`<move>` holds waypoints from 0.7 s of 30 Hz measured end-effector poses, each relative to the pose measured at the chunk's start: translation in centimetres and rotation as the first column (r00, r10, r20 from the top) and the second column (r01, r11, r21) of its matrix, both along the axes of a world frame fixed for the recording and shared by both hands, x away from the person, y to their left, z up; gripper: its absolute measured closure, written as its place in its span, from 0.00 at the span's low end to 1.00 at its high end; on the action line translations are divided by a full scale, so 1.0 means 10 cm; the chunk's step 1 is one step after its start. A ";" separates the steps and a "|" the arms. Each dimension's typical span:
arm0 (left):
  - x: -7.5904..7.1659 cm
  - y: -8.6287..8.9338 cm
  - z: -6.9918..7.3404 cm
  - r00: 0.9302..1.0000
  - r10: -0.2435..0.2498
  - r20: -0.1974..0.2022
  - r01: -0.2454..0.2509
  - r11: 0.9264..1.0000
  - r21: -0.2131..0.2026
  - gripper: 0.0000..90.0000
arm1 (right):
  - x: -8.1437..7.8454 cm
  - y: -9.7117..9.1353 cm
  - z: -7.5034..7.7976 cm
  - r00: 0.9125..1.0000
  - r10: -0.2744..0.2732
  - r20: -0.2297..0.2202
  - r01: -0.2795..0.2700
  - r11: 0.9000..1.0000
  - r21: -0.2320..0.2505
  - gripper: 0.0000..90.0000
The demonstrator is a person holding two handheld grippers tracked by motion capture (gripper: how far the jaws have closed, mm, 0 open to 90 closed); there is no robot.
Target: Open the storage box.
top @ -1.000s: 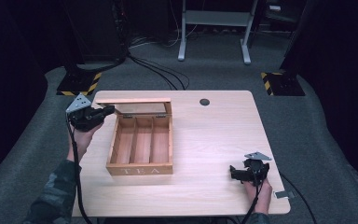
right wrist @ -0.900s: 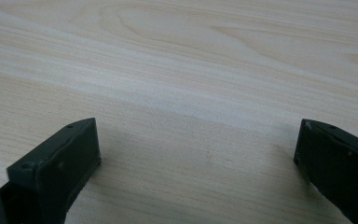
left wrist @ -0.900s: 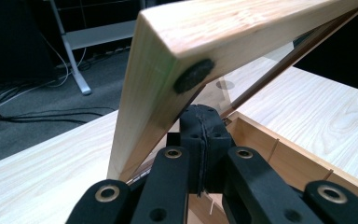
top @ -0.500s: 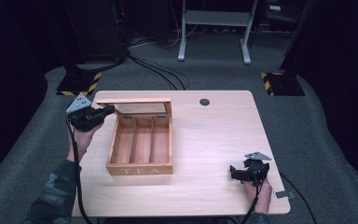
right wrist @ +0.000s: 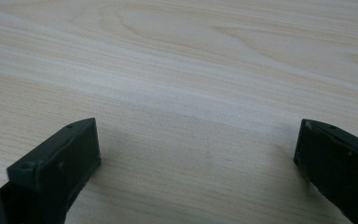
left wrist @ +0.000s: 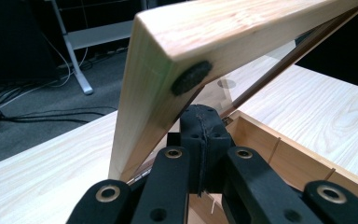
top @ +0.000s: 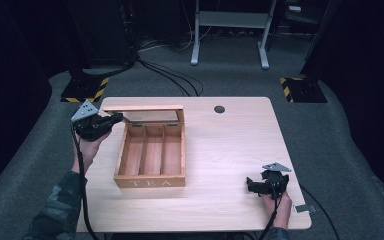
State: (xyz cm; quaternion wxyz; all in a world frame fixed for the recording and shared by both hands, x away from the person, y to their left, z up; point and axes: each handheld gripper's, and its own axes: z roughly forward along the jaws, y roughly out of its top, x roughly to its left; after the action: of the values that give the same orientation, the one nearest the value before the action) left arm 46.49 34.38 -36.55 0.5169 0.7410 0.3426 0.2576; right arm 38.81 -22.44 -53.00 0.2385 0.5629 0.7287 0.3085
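Nothing has shifted in the last second — left gripper (top: 114, 118), jaws pressed together, still props the tea box (top: 150, 167) lid (top: 145, 111) at nine o'clock; right gripper (top: 252, 186) rests spread — likely a pause

From my left tongs view the lid (left wrist: 242, 42) runs off at 1 o'clock (its far corners cut away); whether the tongs touch it, I can't tell.

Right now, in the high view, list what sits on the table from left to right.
left gripper at the raised lid's left end → wooden tea box, lid up, three compartments → round dark grommet near the table's far edge → right gripper, jaws apart, near the front right corner.
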 end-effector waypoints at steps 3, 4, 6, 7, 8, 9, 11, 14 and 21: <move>-0.01 0.00 0.00 1.000 0.001 0.001 -0.001 1.000 0.001 1.00 | 0.00 0.00 0.00 1.000 0.001 0.000 -0.001 1.000 0.000 0.00; -0.01 0.00 0.01 1.000 0.000 0.000 0.000 1.000 0.002 1.00 | 0.00 0.00 0.00 1.000 0.000 0.000 0.000 1.000 0.000 0.00; -0.02 0.00 0.00 1.000 -0.002 0.002 0.002 1.000 -0.002 1.00 | 0.00 0.00 0.00 1.000 0.000 0.000 0.000 1.000 0.000 0.00; -0.02 0.00 0.00 1.000 -0.002 0.003 0.002 1.000 -0.001 0.99 | 0.00 0.00 0.00 1.000 0.000 0.000 0.000 1.000 0.000 0.00; -0.03 0.00 0.00 1.000 -0.002 0.002 0.002 1.000 -0.001 0.99 | 0.00 0.00 0.00 1.000 -0.003 -0.003 0.003 1.000 0.001 0.00; -0.03 0.00 0.00 1.000 -0.003 0.000 0.003 1.000 -0.001 0.99 | 0.00 0.00 0.00 1.000 -0.001 0.000 0.001 1.000 0.000 0.00; -0.04 0.00 0.00 1.000 -0.006 0.000 0.006 1.000 0.001 0.99 | 0.00 0.00 0.00 1.000 0.000 0.000 0.000 1.000 0.000 0.00; -0.05 0.00 -0.01 1.000 -0.007 0.001 0.007 1.000 0.006 1.00 | 0.00 0.00 0.00 1.000 0.000 0.000 0.000 1.000 0.000 0.00; -0.11 -0.01 -0.04 1.000 -0.006 0.012 0.006 1.000 0.021 1.00 | 0.00 0.00 0.00 1.000 -0.001 0.000 0.001 1.000 0.000 0.00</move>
State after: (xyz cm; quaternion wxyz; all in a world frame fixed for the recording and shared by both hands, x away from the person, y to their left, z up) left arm 45.44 34.29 -36.97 0.5122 0.7457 0.3345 0.2641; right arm 38.80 -22.43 -53.00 0.2385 0.5633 0.7286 0.3083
